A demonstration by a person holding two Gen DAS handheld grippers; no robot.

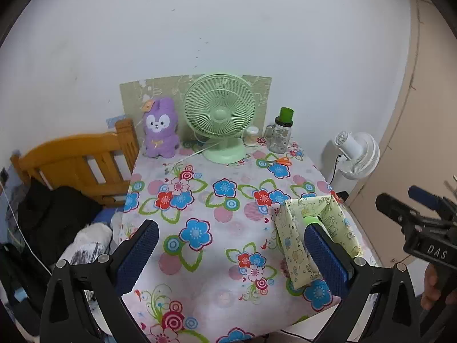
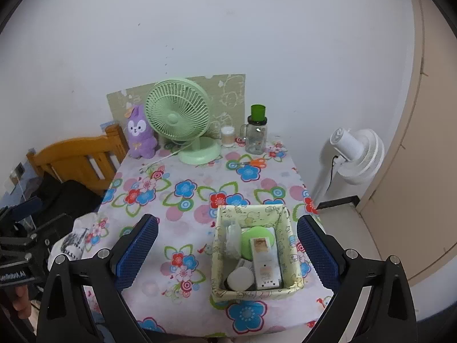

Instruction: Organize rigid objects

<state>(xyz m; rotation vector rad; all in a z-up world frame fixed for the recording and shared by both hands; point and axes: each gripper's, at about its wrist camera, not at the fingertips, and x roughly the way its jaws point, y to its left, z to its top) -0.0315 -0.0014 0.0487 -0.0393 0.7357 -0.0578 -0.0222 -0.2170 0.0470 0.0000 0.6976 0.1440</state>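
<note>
Both the left gripper (image 1: 231,253) and right gripper (image 2: 227,247) hang wide open and empty, while the fabric basket (image 2: 288,228) at lower right looks floppy-walled, so I'd grab the stiff white box (image 2: 266,260) inside lengthwise.

2 fans (image 2: 178,120), 1 box (image 2: 288,228), 1 plush (image 2: 140,135)

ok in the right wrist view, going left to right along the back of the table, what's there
purple plush bunny → green desk fan → small jar of cotton swabs → clear glass mug bottle with the green cap; the white floor fan stands past the table's right edge.
</note>
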